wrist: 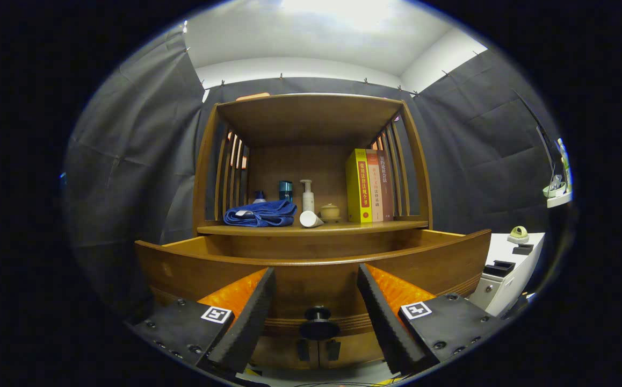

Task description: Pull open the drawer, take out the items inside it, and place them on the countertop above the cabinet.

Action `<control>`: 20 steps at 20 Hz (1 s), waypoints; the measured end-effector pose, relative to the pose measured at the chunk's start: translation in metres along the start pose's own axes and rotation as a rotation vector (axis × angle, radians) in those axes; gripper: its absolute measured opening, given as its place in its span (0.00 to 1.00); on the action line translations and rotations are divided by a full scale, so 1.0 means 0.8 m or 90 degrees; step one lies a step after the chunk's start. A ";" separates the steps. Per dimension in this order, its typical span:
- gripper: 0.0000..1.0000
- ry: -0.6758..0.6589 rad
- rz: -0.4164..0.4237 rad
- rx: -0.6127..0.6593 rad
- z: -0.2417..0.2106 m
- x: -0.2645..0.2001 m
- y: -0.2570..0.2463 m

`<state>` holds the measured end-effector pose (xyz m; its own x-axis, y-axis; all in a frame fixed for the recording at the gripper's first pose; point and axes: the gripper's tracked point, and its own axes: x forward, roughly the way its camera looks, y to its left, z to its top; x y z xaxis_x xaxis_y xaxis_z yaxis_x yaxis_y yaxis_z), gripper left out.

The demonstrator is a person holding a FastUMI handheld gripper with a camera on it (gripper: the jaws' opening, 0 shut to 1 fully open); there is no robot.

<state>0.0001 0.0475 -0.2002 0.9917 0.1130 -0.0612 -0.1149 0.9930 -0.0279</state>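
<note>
We found the black two-finger gripper (316,317) with its ribbed fingers (246,317) spread wide, gripping nothing. Between them sat the small dark round drawer knob (318,326), untouched by either pad. The curved brown wooden drawer (311,274) stood pulled out toward us, its front panel directly ahead of the fingers; we could not see its inside from this low angle. Beyond it lay the wooden countertop (343,227) of the cabinet. On that surface we noted a folded blue towel (260,213) at the left, a white tube (310,219) lying on its side just right of it, a white pump bottle (307,195) and a small tan lidded jar (330,212) farther back, and a row of upright books (370,185), the nearest yellow, at the right.
</note>
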 end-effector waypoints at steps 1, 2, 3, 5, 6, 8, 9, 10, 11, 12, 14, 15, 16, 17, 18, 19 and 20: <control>0.99 0.007 -0.003 -0.002 -0.007 0.001 -0.004; 0.99 0.015 -0.004 0.000 -0.012 0.003 -0.005; 0.99 0.023 -0.004 0.000 -0.028 0.000 -0.003; 0.99 0.034 -0.008 -0.004 -0.035 -0.001 -0.004; 0.99 0.039 -0.007 -0.005 -0.039 0.000 -0.004; 0.99 0.034 0.002 -0.005 -0.035 0.003 0.002; 0.98 0.033 0.007 -0.009 -0.036 0.003 0.004; 0.98 0.030 0.011 -0.012 -0.034 0.004 0.009; 0.98 0.030 0.011 -0.014 -0.032 0.001 0.010; 0.98 0.033 0.011 -0.013 -0.032 0.000 0.010; 0.98 0.035 0.007 -0.015 -0.030 0.004 0.011; 0.98 0.038 0.005 -0.017 -0.029 0.009 0.012; 0.98 0.044 0.002 -0.021 -0.030 0.013 0.012; 0.99 0.051 0.000 -0.023 -0.030 0.014 0.014; 0.99 0.058 -0.001 -0.022 -0.030 0.017 0.015; 0.99 0.062 -0.004 -0.022 -0.029 0.021 0.014; 0.99 0.072 -0.007 -0.022 -0.027 0.025 0.014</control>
<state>0.0177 0.0600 -0.2233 0.9803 0.0958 -0.1729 -0.1081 0.9921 -0.0631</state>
